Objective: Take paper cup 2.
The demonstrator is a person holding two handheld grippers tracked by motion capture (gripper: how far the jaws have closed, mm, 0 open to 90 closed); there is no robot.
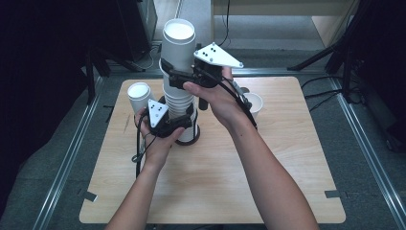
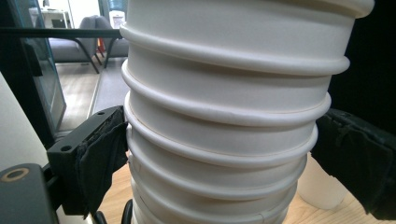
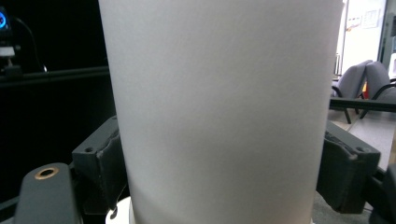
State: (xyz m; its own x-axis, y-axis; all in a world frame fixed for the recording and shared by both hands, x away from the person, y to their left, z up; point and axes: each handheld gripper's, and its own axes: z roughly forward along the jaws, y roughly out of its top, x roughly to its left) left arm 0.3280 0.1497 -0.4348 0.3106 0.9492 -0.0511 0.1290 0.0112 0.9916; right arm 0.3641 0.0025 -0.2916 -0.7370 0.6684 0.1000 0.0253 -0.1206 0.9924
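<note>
A tall stack of white paper cups (image 1: 179, 103) stands upright in the middle of the wooden table (image 1: 215, 182). My left gripper (image 1: 184, 125) is shut on the lower part of this stack; in the left gripper view its black pads (image 2: 100, 154) press on both sides of the ribbed rims (image 2: 219, 140). The top cup (image 1: 178, 43) sticks up high out of the stack. My right gripper (image 1: 178, 76) is shut on that top cup, and the right gripper view has grey pads (image 3: 105, 158) against the cup's smooth wall (image 3: 219, 116) on both sides.
A single white cup (image 1: 139, 96) stands to the left of the stack and another (image 1: 253, 105) to its right, behind my right hand. A black ring (image 1: 191, 141) sits around the stack's foot. Black stands and cables lie on the floor beyond the table.
</note>
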